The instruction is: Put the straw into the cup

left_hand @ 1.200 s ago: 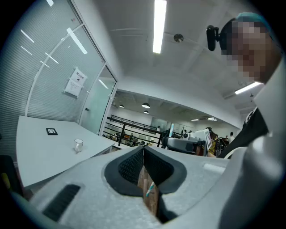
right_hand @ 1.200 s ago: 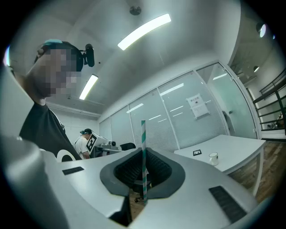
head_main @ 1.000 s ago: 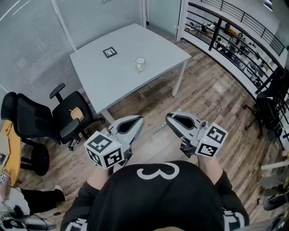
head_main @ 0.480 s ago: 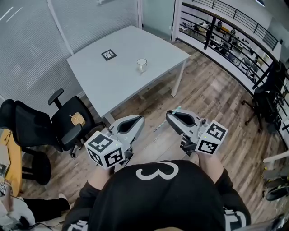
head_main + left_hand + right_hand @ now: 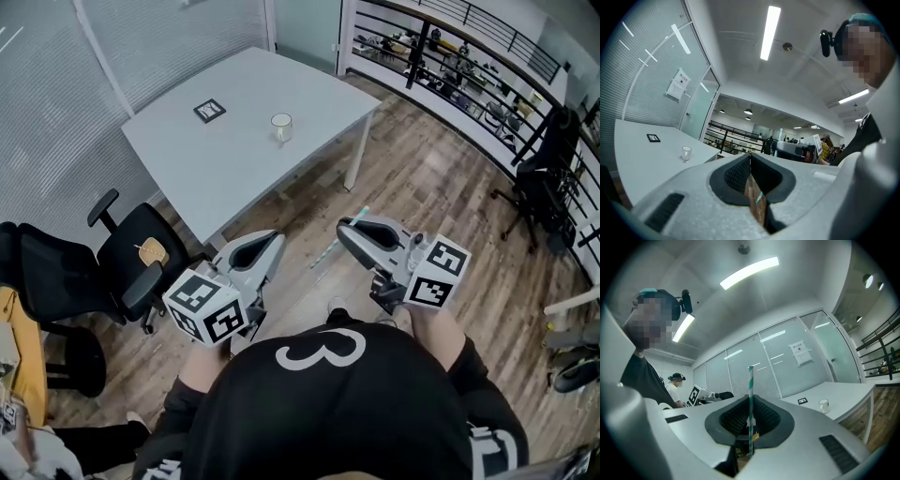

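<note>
Table (image 5: 234, 164) with cup (image 5: 280, 127), chairs (image 5: 131, 264) beside, right gripper (image 5: 344, 230) pinching straw (image 5: 328, 250), left gripper (image 5: 277, 239) closed

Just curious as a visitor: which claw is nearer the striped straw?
Right. The right claw is clamped on the straw, which sticks out past its jaws; the left claw is shut, empty, clear of the straw on its left.
</note>
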